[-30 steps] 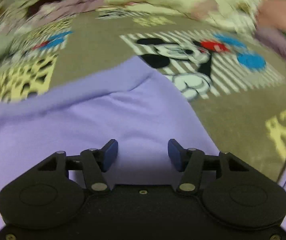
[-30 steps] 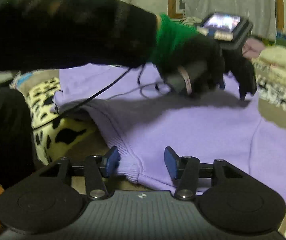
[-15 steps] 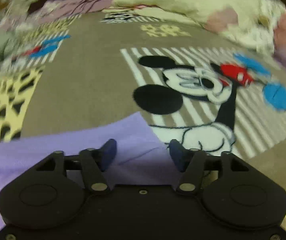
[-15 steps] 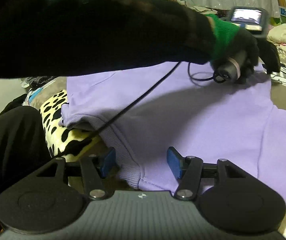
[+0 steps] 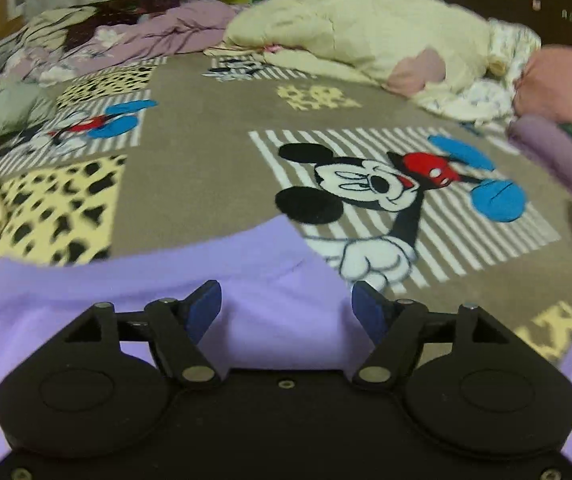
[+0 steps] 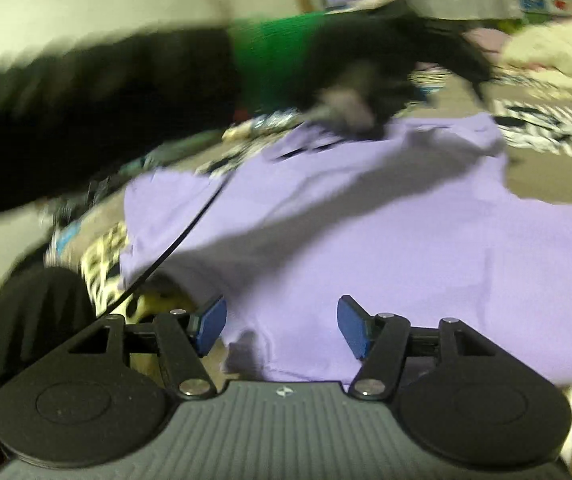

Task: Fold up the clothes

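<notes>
- Bed's cartoon-print blanket [image 5: 206,184] carries your lilac sweatshirt [image 6: 385,240], spread and rumpled.
- Left gripper [image 5: 286,306] and right gripper [image 6: 282,322] both gape wide, empty, over fabric.
- Folding looks barely begun.

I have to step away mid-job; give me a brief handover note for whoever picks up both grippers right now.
Left gripper: open, holding nothing, low over a corner of the purple garment.
Right gripper: open, holding nothing, at the garment's near hem.
The garment lies mostly spread out on the cartoon-print blanket; the right-wrist view is blurred, so fine creases are unclear.
Done: garment laid out. No clean fold is visible.
Left: grip the edges, fold, then probably move on to the heaped fabric at the far side.
</notes>
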Motion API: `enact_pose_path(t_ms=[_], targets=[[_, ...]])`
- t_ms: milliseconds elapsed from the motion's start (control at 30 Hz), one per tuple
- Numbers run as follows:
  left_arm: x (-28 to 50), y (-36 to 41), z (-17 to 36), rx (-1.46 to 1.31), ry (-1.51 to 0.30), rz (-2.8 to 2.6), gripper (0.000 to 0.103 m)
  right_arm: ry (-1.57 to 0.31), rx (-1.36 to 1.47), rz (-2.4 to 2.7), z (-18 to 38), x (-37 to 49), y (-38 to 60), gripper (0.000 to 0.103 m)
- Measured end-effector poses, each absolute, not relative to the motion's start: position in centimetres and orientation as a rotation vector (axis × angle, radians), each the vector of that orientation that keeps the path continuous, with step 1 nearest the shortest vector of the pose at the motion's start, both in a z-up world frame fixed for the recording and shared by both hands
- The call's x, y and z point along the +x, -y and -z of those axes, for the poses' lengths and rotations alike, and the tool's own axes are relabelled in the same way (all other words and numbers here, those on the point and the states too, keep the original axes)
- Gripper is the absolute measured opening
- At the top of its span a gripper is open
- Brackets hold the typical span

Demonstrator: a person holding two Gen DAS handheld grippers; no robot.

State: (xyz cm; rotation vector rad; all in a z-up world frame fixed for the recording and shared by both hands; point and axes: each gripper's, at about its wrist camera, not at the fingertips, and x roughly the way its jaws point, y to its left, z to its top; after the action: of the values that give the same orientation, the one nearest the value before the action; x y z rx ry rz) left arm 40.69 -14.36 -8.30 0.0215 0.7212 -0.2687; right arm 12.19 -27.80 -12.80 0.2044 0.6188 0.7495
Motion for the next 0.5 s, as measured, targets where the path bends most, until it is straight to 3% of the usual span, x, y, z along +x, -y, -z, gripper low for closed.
enact_pose_path(t_ms=[100, 200, 267, 500], targets=[[36.7, 13.2, 7.5, 0.051, -0.698, 0.271, 0.074, -0.589, 0.361, -0.688, 13.1, 12.2, 30.3, 0.062], [32.6, 13.7, 6.6, 0.200, -0.656, 0.258, 0.084, -0.586, 0.532, -0.604, 14.0, 12.5, 33.4, 0.062], [30.0, 14.6, 6.0, 0.323, -0.659, 0.217, 0.084, -0.588, 0.599, -0.543, 14.7, 12.5, 34.9, 0.062], [22.8, 15.7, 4.6, 0.365, -0.644, 0.210, 0.085, -0.526, 0.578, -0.403, 14.6, 9.9, 36.0, 0.063]])
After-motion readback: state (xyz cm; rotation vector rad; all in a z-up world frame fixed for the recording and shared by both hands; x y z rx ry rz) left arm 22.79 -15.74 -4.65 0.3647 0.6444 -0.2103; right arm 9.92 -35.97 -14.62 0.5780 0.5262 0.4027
